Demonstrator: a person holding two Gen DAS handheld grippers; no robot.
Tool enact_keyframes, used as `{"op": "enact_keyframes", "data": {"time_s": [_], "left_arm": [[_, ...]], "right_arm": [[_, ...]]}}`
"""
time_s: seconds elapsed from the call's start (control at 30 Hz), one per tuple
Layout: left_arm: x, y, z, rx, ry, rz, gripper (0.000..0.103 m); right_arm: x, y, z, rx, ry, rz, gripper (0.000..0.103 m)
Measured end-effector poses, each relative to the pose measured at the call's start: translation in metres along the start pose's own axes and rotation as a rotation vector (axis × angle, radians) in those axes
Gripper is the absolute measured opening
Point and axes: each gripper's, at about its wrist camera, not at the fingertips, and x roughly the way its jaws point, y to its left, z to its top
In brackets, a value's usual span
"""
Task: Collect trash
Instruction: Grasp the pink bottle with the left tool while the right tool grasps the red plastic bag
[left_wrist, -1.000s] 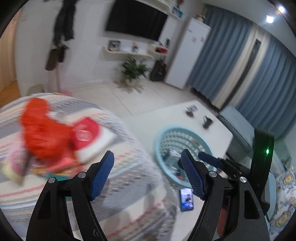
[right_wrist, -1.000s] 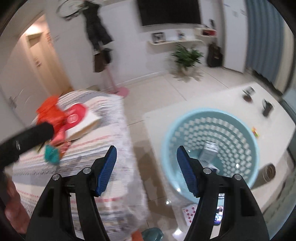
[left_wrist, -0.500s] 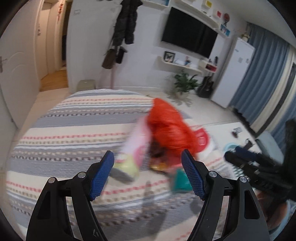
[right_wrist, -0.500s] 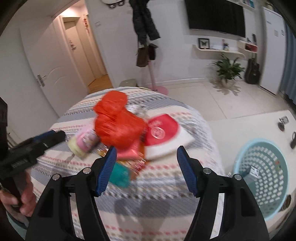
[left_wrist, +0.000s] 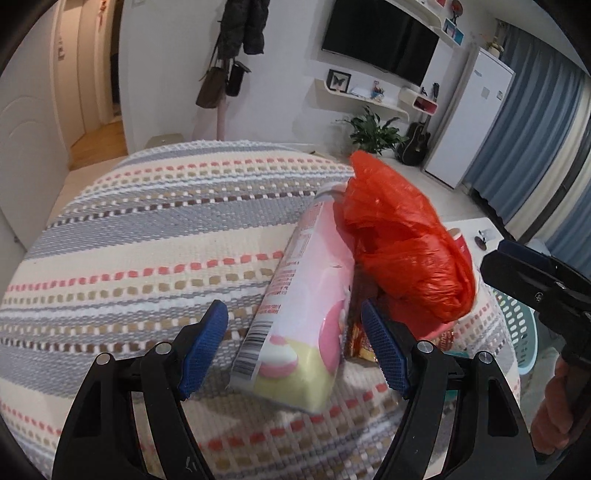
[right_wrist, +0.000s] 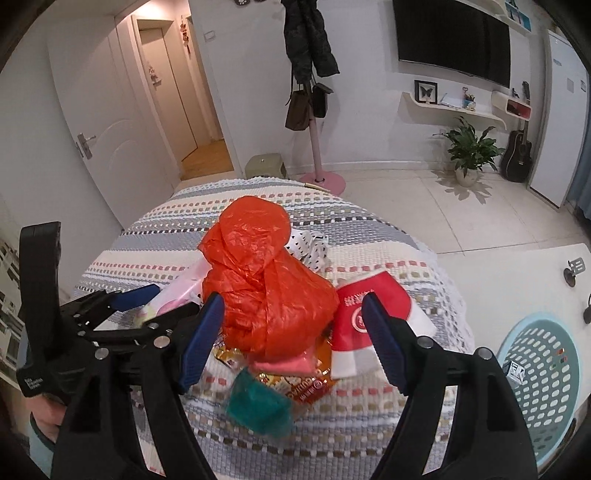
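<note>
A: So, what differs from a second ago?

B: Both views have swung off the light blue laundry basket (right_wrist: 543, 384) and the white table (right_wrist: 517, 266) and onto the trash heap on the striped bedspread (left_wrist: 155, 236). A second ago the right wrist view looked into the basket; now the basket sits at its lower right edge. The heap also looks sharp, where it was smeared with blur before.

A: And the tongs?

B: The left tongs (left_wrist: 294, 349) are spread, as they were, pinching nothing. The right tongs (right_wrist: 293, 341) are spread too; their jaws have just been opening wider, and no pad touches anything.

A: Where does the trash lie relative to them?

B: In the left wrist view a pink and yellow carton (left_wrist: 306, 306) lies on its side, its near end between the two blue pads but clear of both. The crumpled orange plastic bag (left_wrist: 402, 236) leans on the carton's right side, beyond the right pad. In the right wrist view that bag (right_wrist: 269, 280) fills the gap between the pads. A red and white paper cup (right_wrist: 369, 314) lies just behind the right pad. A teal wrapper (right_wrist: 258, 404) and an orange snack packet (right_wrist: 306, 380) lie below the bag, nearer the camera. The left tongs (right_wrist: 147, 306) show at the left, straddling the carton's end.
</note>
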Motion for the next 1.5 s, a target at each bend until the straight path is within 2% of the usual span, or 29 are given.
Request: {"op": "enact_keyframes", "data": {"time_s": [0.1,0.13,0.27,0.33,0.5,0.6,0.67,0.7,0.77,0.97,1.1,1.3,1.5], "left_arm": [[0.008,0.0,-0.001,-0.007,0.013,-0.011,0.071],[0.012,0.002,-0.001,-0.019,0.019,-0.019,0.065],[0.011,0.003,-0.005,-0.06,-0.009,-0.038,0.059],[0.008,0.006,-0.008,-0.085,-0.018,-0.063,0.052],[-0.002,0.01,-0.023,-0.138,-0.046,-0.056,0.051],[-0.007,0.009,-0.028,-0.141,-0.064,-0.01,0.05],[-0.009,0.006,-0.029,-0.135,-0.073,0.007,0.05],[-0.01,0.005,-0.029,-0.13,-0.077,0.014,0.05],[-0.011,0.003,-0.029,-0.125,-0.078,0.019,0.05],[-0.012,0.001,-0.027,-0.128,-0.085,0.022,0.05],[-0.019,-0.002,-0.027,-0.104,-0.12,0.031,0.048],[-0.04,-0.01,-0.026,-0.082,-0.215,0.012,0.048],[-0.058,-0.029,-0.03,-0.049,-0.234,0.006,0.047]], "right_arm": [[0.011,0.003,0.003,-0.014,0.014,0.003,0.073],[0.015,0.005,0.004,-0.018,0.017,0.001,0.073],[0.029,0.008,0.008,-0.017,0.022,-0.001,0.078],[0.036,0.011,0.01,-0.01,0.026,0.005,0.08],[0.063,0.013,0.008,0.017,0.088,0.045,0.08],[0.075,0.01,0.002,0.049,0.122,0.091,0.068],[0.077,0.009,0.002,0.058,0.128,0.126,0.052],[0.076,0.009,0.002,0.053,0.123,0.118,0.051],[0.072,0.01,0.001,0.038,0.103,0.093,0.048],[0.048,0.0,0.002,0.07,0.034,0.103,0.043],[0.028,-0.007,0.003,0.081,-0.01,0.082,0.041],[-0.004,-0.02,0.004,0.087,-0.059,0.056,0.039],[-0.044,-0.038,0.001,0.099,-0.121,0.045,0.039]]}}
